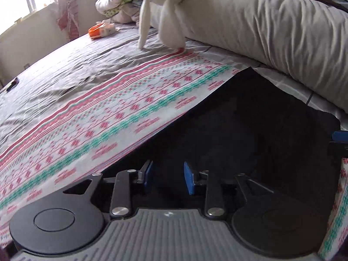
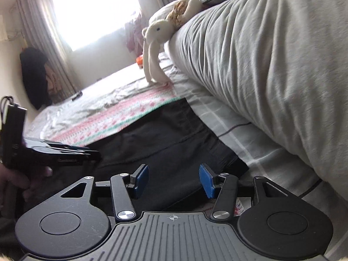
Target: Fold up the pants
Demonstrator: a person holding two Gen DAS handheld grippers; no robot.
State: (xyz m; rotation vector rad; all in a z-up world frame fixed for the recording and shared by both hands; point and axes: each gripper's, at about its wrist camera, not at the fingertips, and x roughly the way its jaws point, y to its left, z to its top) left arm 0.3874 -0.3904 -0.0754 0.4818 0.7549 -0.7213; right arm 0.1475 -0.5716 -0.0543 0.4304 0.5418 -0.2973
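Note:
Black pants [image 1: 250, 119] lie flat on a pink-and-green patterned cloth [image 1: 108, 113] spread over the bed. My left gripper [image 1: 168, 166] hovers low over the pants' near part, jaws apart, blue pads [image 1: 189, 178] bare with only the fabric below. In the right wrist view the pants [image 2: 163, 134] run from the patterned cloth [image 2: 97, 119] toward me. My right gripper [image 2: 174, 169] stands open above their near end, nothing between its fingers. The left gripper [image 2: 95, 154], held by a hand [image 2: 13, 178], hangs over the pants' left edge.
A rolled grey duvet [image 1: 271, 32] [image 2: 271, 54] borders the pants on the right. A plush rabbit [image 1: 169, 10] [image 2: 156, 43] hangs off it onto the sheet. An orange-white pack [image 1: 101, 30] and a small dark object [image 1: 13, 84] lie farther out on the bed.

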